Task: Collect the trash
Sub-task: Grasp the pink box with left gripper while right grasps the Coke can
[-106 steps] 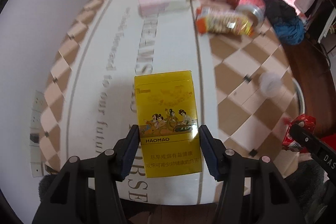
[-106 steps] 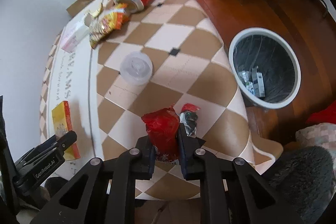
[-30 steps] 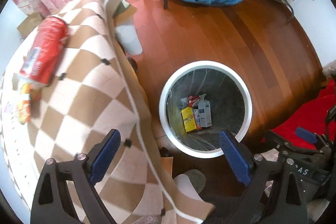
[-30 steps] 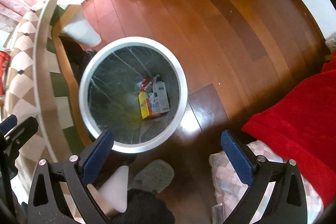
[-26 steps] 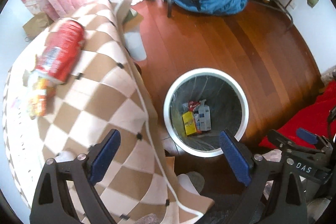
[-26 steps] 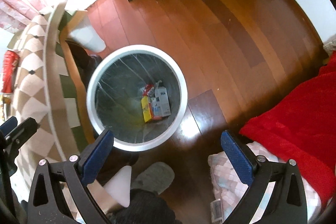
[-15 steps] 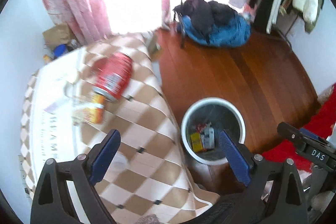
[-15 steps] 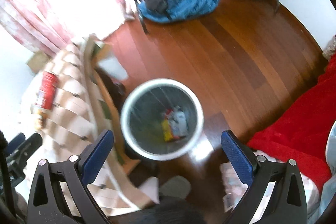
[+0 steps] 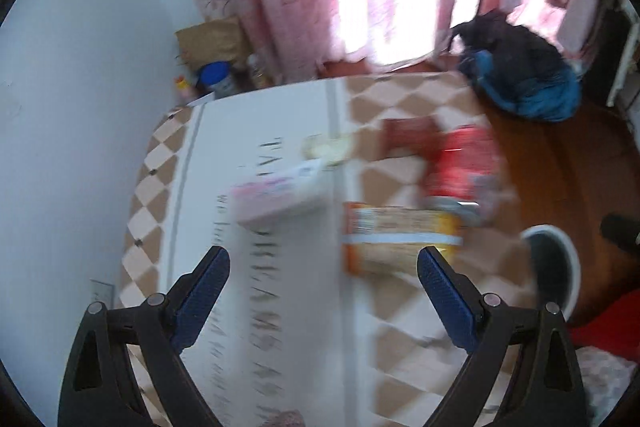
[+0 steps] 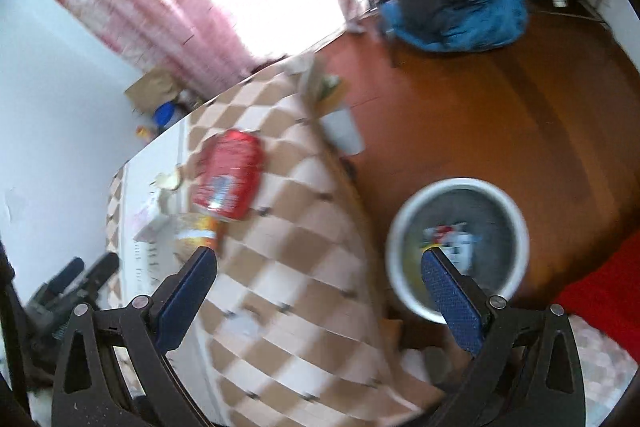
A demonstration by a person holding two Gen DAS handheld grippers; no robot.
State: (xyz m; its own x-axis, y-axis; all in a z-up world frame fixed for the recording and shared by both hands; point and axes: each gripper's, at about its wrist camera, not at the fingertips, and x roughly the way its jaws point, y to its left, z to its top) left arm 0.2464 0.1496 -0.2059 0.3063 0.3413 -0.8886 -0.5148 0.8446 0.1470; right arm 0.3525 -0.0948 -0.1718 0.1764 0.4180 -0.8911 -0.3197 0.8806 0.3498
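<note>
Blurred checkered table [image 9: 404, 343]; left claw [image 9: 323, 285] and right claw [image 10: 319, 281] gape wide, empty.

A checkered cloth [image 10: 304, 227] covers the surface; the floor [image 10: 500, 115] is glossy reddish wood. The red can [image 10: 230, 173] looks like shiny metal, the snack packet [image 9: 400, 239] glossy, the bin rim [image 10: 516, 223] smooth white plastic.

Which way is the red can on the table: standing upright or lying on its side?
Lying on its side. In the right wrist view the red can shows its full length flat on the checked tablecloth, one end facing the orange snack packet.
</note>
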